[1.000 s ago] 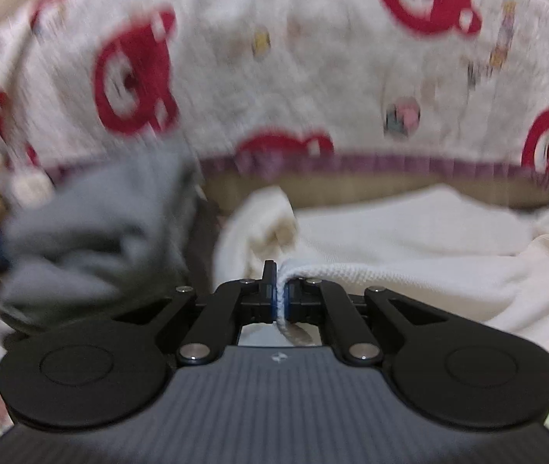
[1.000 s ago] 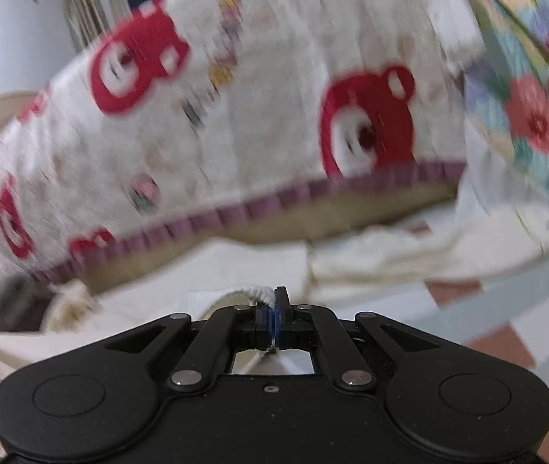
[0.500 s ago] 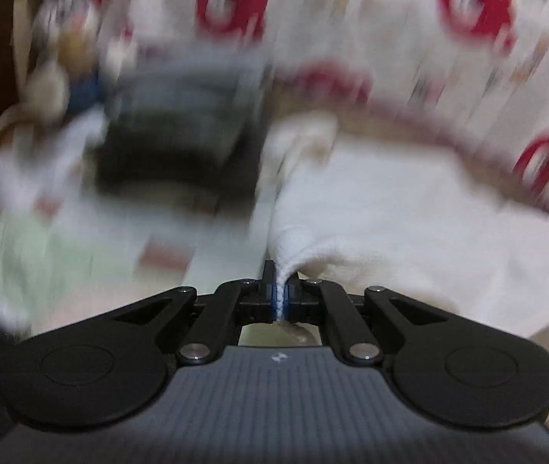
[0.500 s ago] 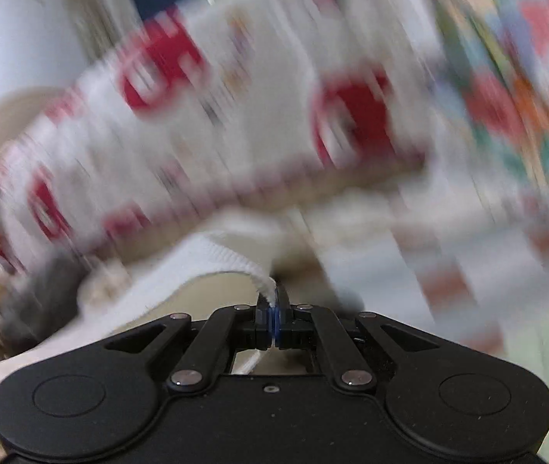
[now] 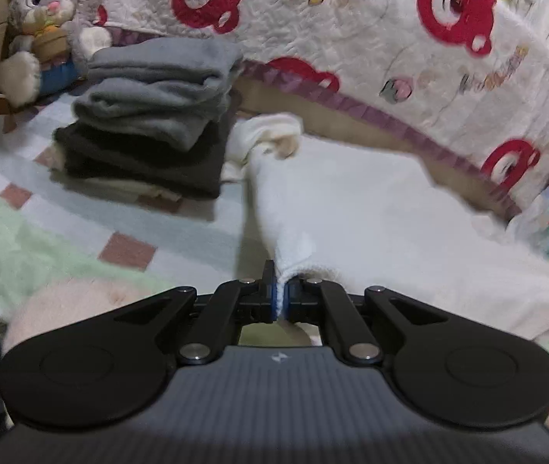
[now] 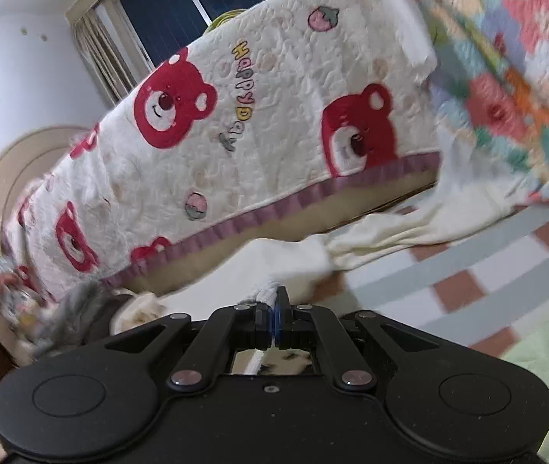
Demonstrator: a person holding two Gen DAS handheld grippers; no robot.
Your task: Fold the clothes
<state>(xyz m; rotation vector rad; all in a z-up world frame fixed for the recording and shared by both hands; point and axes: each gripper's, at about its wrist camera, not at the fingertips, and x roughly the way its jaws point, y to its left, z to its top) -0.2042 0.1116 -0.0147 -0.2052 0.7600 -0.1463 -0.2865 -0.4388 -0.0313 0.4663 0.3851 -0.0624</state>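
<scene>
Both hand-held grippers are clamped onto the same cream-white garment (image 5: 371, 208) right now. The left hand-held gripper (image 5: 281, 301) has its jaws pinched fully together on a bunched corner of the fabric, and from there the cloth spreads away to the right and far side, lying across the bed's checked sheet (image 5: 127, 249) (pale blue, white and brick-red squares). The right hand-held gripper (image 6: 275, 323) is likewise squeezed tight on a ribbed edge of that white garment (image 6: 274, 266); a bit of the ribbing pokes up just left of the fingertips and some hangs below them.

Far left in the left wrist view there's a neat stack of folded clothes (image 5: 154, 116), grey pieces on top, darker charcoal ones under them, something cream at the very bottom. It sits just beside the far left end of the white garment, where the fabric is knotted up into a little lump. Behind the stack is a grey plush rabbit (image 5: 42, 23).

Along the far side runs a quilted blanket with red bears (image 6: 259, 143) and a purple trim, "HAPPY DAY" lettering visible in the right view. To the far right is a floral quilt (image 6: 514, 77). Near left there's a light green cloth (image 5: 15, 251), plus something pinkish and fuzzy just beside the left gripper that I can't identify.
</scene>
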